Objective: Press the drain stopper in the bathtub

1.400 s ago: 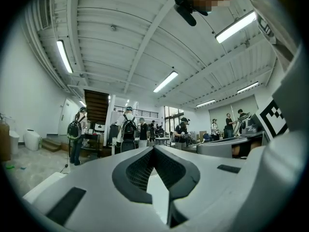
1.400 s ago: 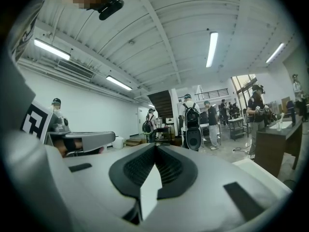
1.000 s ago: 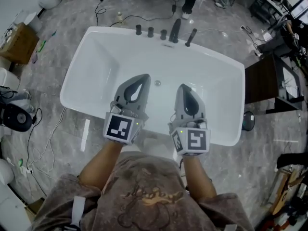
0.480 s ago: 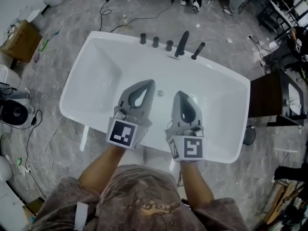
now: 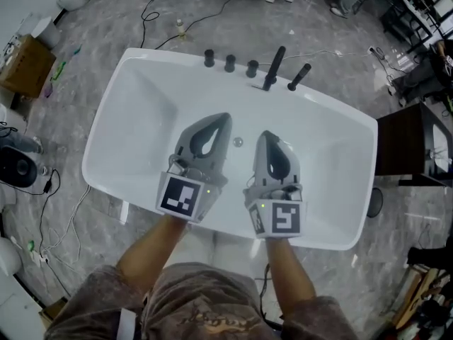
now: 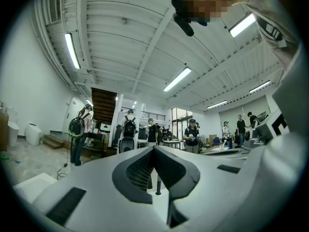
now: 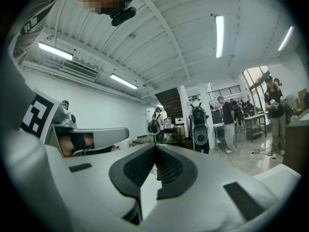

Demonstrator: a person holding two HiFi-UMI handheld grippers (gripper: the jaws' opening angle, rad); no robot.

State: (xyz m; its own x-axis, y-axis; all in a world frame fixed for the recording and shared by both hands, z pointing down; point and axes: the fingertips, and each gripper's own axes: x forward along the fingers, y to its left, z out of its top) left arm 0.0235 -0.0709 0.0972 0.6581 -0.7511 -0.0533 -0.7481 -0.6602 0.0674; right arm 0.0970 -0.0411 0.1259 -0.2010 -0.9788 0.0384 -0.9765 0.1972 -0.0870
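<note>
A white bathtub (image 5: 134, 91) lies below me in the head view. Its small round metal drain stopper (image 5: 238, 142) sits on the tub floor near the middle. My left gripper (image 5: 224, 119) hangs over the tub just left of the stopper, jaws shut and empty. My right gripper (image 5: 265, 137) hangs just right of the stopper, also shut and empty. In the left gripper view the left gripper (image 6: 154, 148) shows its tips meeting. In the right gripper view the right gripper (image 7: 155, 147) is closed too. Both gripper views look level across the room.
Black tap fittings and a spout (image 5: 272, 68) stand on the tub's far rim. A dark table (image 5: 410, 147) stands to the right. Cables (image 5: 56, 204) and a cardboard box (image 5: 28, 62) lie on the grey floor at left. Several people (image 6: 193, 134) stand in the room.
The head view has shifted so the tub sits lower and nearer. Both grippers have edged forward over the tub, staying shut.
</note>
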